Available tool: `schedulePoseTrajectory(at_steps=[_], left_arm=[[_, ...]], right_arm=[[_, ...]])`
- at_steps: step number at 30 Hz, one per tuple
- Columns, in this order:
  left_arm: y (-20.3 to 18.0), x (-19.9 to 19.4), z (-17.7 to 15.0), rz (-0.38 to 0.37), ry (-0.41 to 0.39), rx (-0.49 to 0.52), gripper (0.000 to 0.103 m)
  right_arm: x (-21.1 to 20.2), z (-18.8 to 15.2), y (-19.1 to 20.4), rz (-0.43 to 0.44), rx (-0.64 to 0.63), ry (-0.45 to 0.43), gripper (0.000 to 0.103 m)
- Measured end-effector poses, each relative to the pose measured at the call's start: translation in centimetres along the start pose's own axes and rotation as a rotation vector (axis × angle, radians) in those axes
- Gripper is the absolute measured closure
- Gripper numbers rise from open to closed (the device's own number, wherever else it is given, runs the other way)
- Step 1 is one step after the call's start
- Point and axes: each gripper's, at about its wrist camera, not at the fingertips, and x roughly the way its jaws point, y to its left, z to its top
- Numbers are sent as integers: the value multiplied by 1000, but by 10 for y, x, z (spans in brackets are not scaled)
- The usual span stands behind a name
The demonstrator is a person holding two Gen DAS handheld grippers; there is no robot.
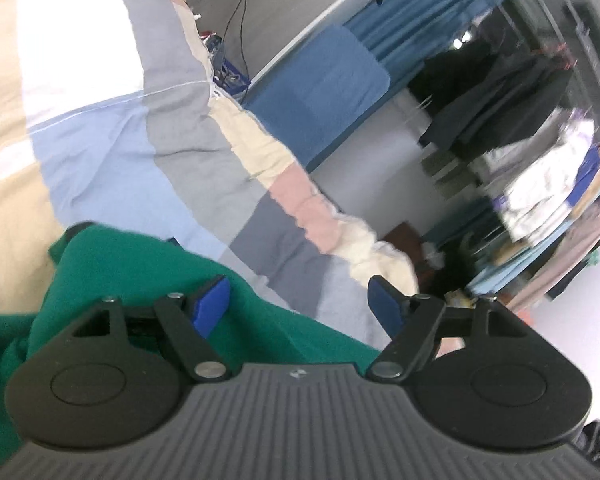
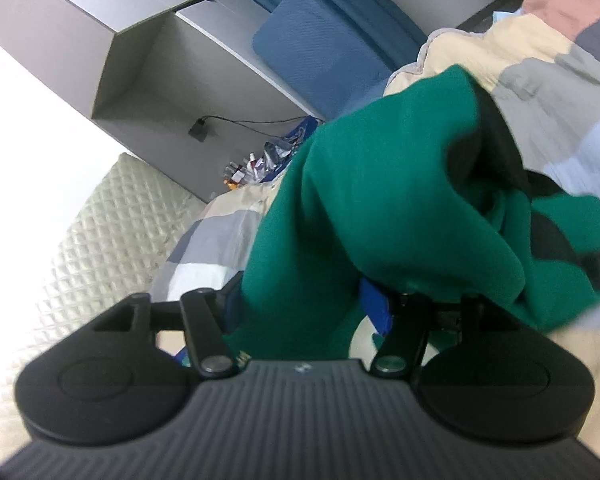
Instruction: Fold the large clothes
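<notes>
The left tongs (image 1: 300, 306) stand wide, nothing between their blue pads (image 1: 212, 306); the green garment (image 1: 112, 276) lies bunched just beside and under the left pad, on the patchwork quilt (image 1: 100, 128) of the bed. The right tongs (image 2: 304, 308) are parted too, a fold of the green garment (image 2: 380, 208) hanging between them, one blue pad (image 2: 374, 306) beside the cloth. Whether that pad presses on it I cannot tell. Behind, a blue cushion (image 2: 316, 48) leans against the headboard.

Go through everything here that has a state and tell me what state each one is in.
green garment: bunched up on the quilt, not folded.
patchwork quilt: spread out, wrinkled.
left hand-held gripper: open, nothing between its pads.
right hand-held gripper: open, green cloth draped between its fingers.
</notes>
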Motion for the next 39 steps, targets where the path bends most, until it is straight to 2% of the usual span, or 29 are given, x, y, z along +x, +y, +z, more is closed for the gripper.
schedulePoseTrajectory(at_steps=[5,10,13,17,21,23,26,30,33,36,39], left_arm=[[8,46,11,52,37,39,23],[11,55,19,33,65,33,23],[2,40,14,38,80,83,23],[-8,-4,-3,42,66,176,23],[-11,-53,-31,54,29,242,23],[-11,-72,-48,78,24,283,23],[-8,-91,-71,104,15,335,23],[6,-104,-93,129,5,362,23],[12,-102,-103,177,-5,415,23],[14,-90,-107,212,-9,452,23],[13,-76,-101,236,-16,452,23]], right_arm=[[47,16,-17,-55,27,8,41],[79,21,-23,-98,-1,20,42],[72,21,-15,-98,-20,19,41],[43,18,2,-106,-99,-12,41],[8,9,16,-132,-158,-74,30],[-9,-1,22,-154,-176,-91,29],[-26,-18,30,-136,-210,-84,29],[-30,-47,48,-139,-344,-36,29],[-21,-62,60,-144,-421,-11,29],[0,-73,62,-162,-436,48,31],[20,-79,59,-210,-457,46,30]])
